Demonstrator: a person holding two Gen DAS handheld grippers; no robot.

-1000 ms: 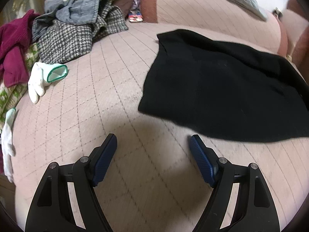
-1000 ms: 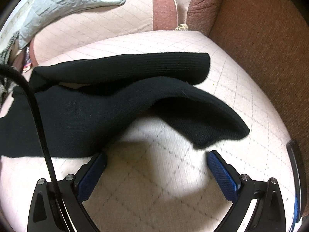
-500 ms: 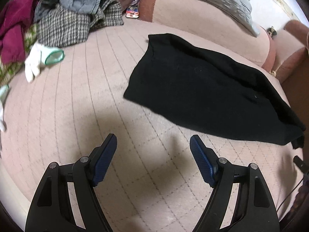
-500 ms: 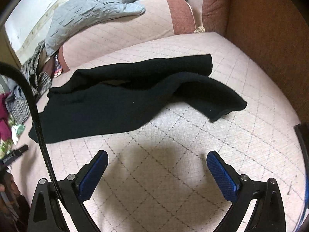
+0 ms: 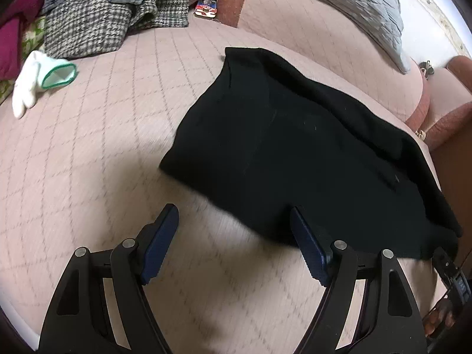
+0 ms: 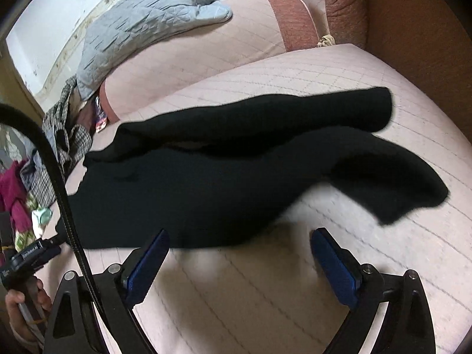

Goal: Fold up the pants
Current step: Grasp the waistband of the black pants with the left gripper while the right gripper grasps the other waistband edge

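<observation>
Black knit pants [image 5: 295, 153] lie spread on the pink quilted sofa seat [image 5: 103, 135]; in the right wrist view the pants [image 6: 206, 188] show two legs, the near one curling toward the right. My left gripper [image 5: 234, 230] is open just above the seat, its right finger at the waist-end near edge of the pants, with nothing between the pads. My right gripper [image 6: 239, 247] hovers over the near edge of the pants, its jaws wide but closing, with only bare seat between them.
A heap of clothes [image 5: 97, 20] and a white glove [image 5: 35, 79] lie at the far left. A grey quilted pillow [image 5: 339, 3] rests on the sofa back. A brown armrest [image 6: 419, 29] bounds the right side. A hand [image 6: 23, 315] holds the left gripper's handle.
Both cameras swung away from the pants and came back closer; the near hem now sits right at each gripper's fingers. The right gripper's jaws have narrowed a little.
</observation>
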